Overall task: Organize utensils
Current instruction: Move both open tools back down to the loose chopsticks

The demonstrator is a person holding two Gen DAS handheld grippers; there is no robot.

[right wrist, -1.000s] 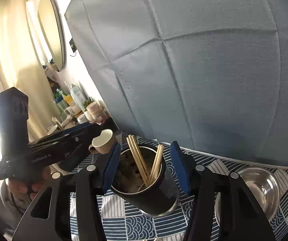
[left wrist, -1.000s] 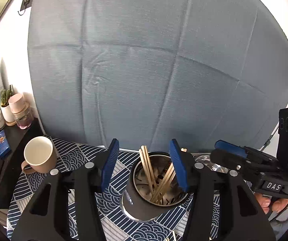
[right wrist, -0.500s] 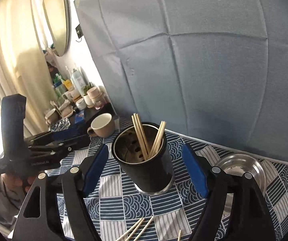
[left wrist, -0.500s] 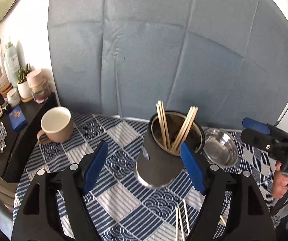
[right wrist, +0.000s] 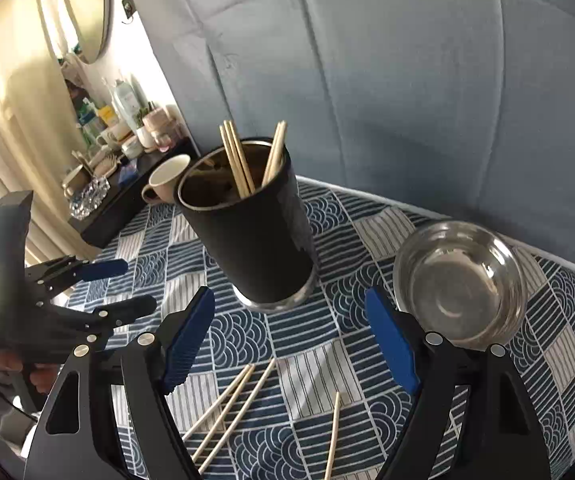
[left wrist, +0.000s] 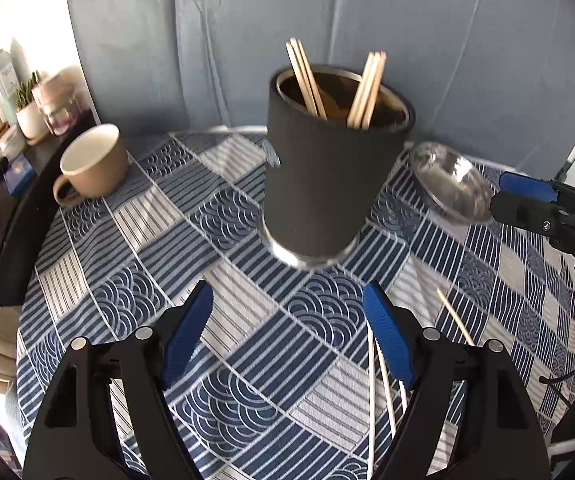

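Across the round table under its blue-and-white patchwork-print cloth [left wrist: 223, 224], the job looks partly done. At twelve o'clock from both grippers stands the tall black cylindrical utensil holder with a steel rim [left wrist: 327, 184], upright on the cloth, well clear of either pair of fingers. At about two o'clock from it in the right wrist view sits the shallow stainless steel bowl [right wrist: 461, 280], apparently with nothing in it; at ten o'clock in the left wrist view rests the beige ceramic mug [left wrist: 95, 166], near the table's edge.

Inside the holder lean two clusters of pale wooden chopsticks [left wrist: 339, 84], so several are already stowed. Still out are the loose wooden chopsticks lying flat on the cloth [right wrist: 231, 412]: three close together at six o'clock from the holder, and a single one just to their right. My judgement is that about half the sticks remain to be gathered, and the flat ones will need a careful low pinch.

Left gripper [left wrist: 287, 336] hangs over the cloth with its blue pads spread wide, gripping nothing. Right gripper [right wrist: 289, 338] is likewise spread and unladen, with the loose chopsticks just below its fingers.
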